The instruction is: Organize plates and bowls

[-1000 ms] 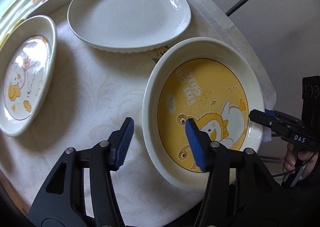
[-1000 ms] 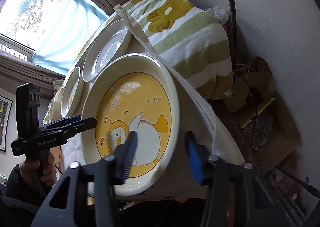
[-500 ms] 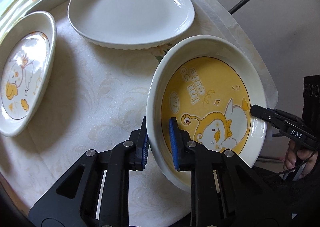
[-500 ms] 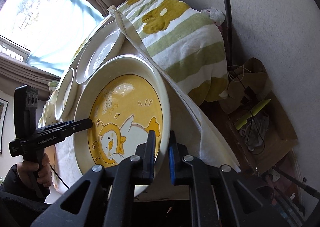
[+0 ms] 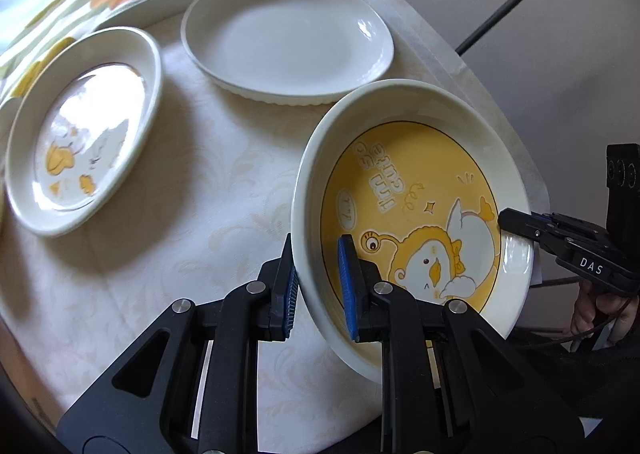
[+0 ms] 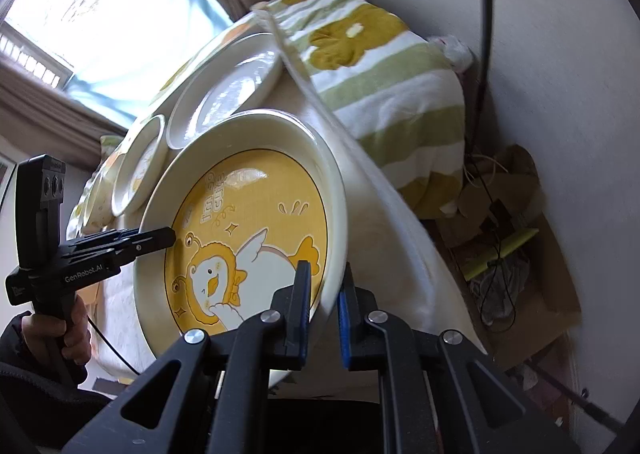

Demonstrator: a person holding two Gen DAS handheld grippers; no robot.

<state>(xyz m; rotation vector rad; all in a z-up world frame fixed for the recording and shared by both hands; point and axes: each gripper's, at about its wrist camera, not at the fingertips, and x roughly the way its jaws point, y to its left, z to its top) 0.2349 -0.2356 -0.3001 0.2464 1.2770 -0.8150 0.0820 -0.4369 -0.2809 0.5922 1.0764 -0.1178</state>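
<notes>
A deep cream bowl with a yellow duck picture (image 5: 416, 222) is held by both grippers, lifted and tilted above the table's near right edge. My left gripper (image 5: 318, 286) is shut on its left rim. My right gripper (image 6: 324, 314) is shut on the opposite rim; it shows at the right of the left wrist view (image 5: 520, 224). A plain white oval plate (image 5: 288, 42) lies behind the bowl. A smaller cream dish with a duck print (image 5: 84, 126) lies at the left.
The table (image 5: 200, 194) has a cream patterned cloth. A striped green and yellow blanket (image 6: 384, 66) lies behind it. A cardboard box with cables (image 6: 516, 254) sits on the floor at the right, by the wall.
Both grippers went from open around the bowl's rim to shut on it. The bowl has since risen off the cloth and tilted.
</notes>
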